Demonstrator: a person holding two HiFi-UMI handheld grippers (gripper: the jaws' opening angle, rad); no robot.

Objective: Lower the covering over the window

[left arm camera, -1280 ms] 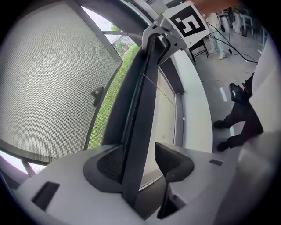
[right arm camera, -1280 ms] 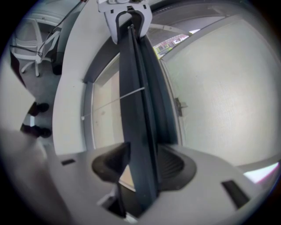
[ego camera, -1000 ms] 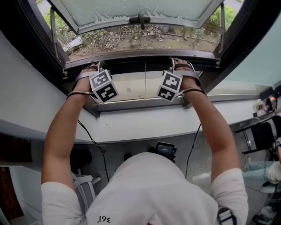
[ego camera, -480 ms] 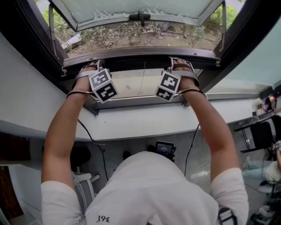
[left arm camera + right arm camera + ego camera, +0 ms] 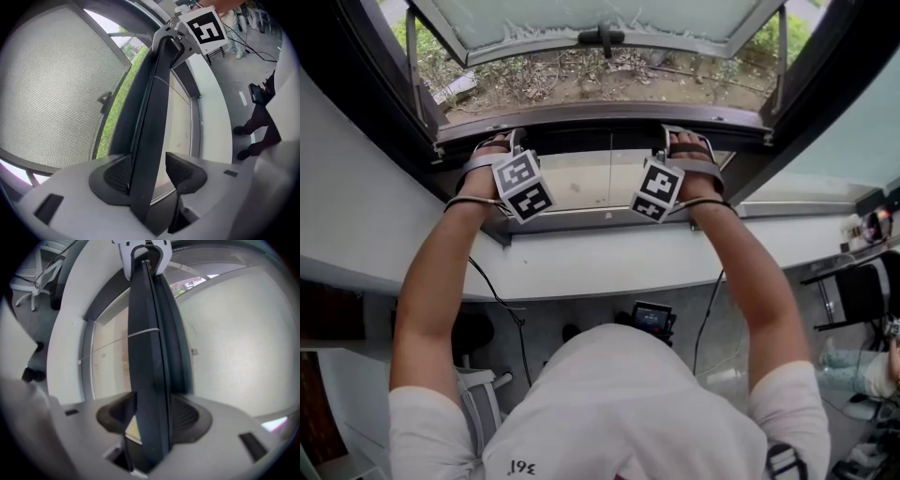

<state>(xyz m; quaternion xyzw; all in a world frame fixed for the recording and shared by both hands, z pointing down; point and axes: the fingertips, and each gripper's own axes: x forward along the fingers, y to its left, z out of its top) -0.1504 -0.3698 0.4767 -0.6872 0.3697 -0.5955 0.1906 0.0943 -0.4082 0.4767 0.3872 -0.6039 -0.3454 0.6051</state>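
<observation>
A dark bottom rail of the window covering lies low along the window's lower frame. My left gripper and right gripper both reach over it from the room side. In the left gripper view the rail runs between the jaws of the left gripper. It lies against one pad, and a slim gap shows at the other. In the right gripper view the rail fills most of the span of the right gripper. Its jaws have just been opening, and a sliver of light shows beside one pad.
The window sash with its handle swings outward above bare ground and plants. A white sill runs below the frame. Cables hang under the sill. A chair and clutter stand at the right.
Both hands stay at the rail. The right marker cube has shifted a little downward in the head view.
</observation>
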